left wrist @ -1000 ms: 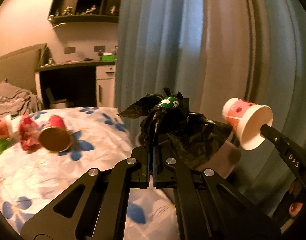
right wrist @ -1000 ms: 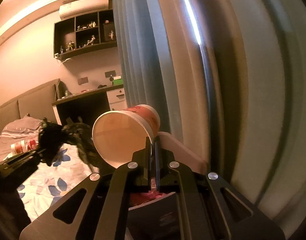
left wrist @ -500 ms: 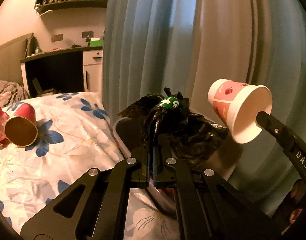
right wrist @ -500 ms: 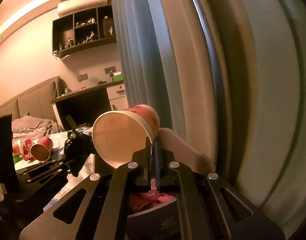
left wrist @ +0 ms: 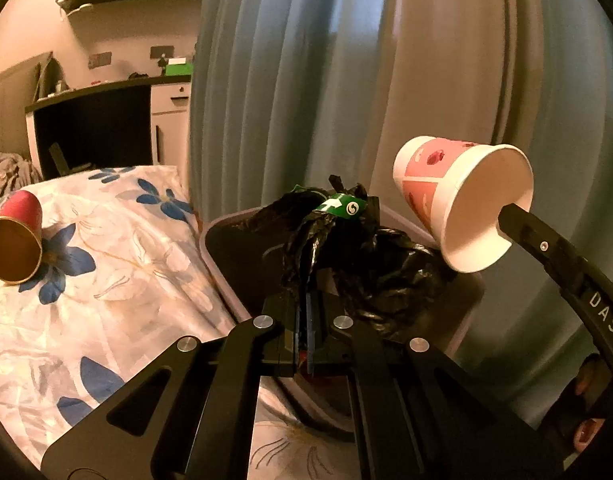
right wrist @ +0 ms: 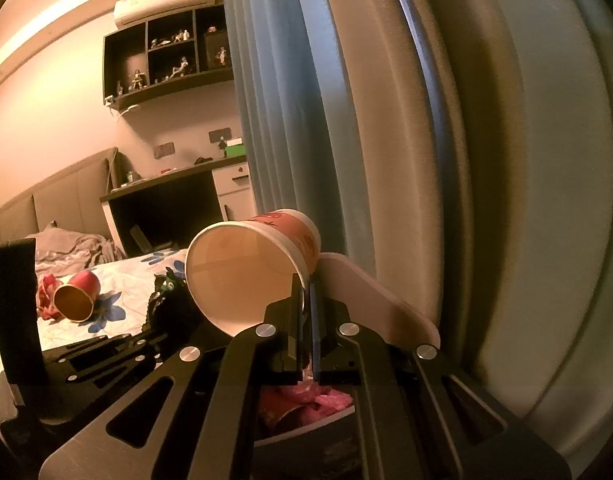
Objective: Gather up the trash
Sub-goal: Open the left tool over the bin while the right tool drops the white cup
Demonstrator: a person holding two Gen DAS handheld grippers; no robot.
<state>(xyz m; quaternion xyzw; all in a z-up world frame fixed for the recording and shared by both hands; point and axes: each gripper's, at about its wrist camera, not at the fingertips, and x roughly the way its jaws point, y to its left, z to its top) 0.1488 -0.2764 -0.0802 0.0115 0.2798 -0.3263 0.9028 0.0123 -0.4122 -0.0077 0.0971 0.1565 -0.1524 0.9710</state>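
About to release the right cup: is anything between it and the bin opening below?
Nothing solid, it seems. The paper cup, pinched at its rim by the right gripper, hangs over the bin, whose opening shows pink trash. The left gripper holds the black bag over the bin's left part, beside the cup.

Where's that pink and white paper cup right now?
The paper cup is in the air, pinched by its rim in the right gripper, tipped on its side above the bin, right of the black bag that the left gripper holds.
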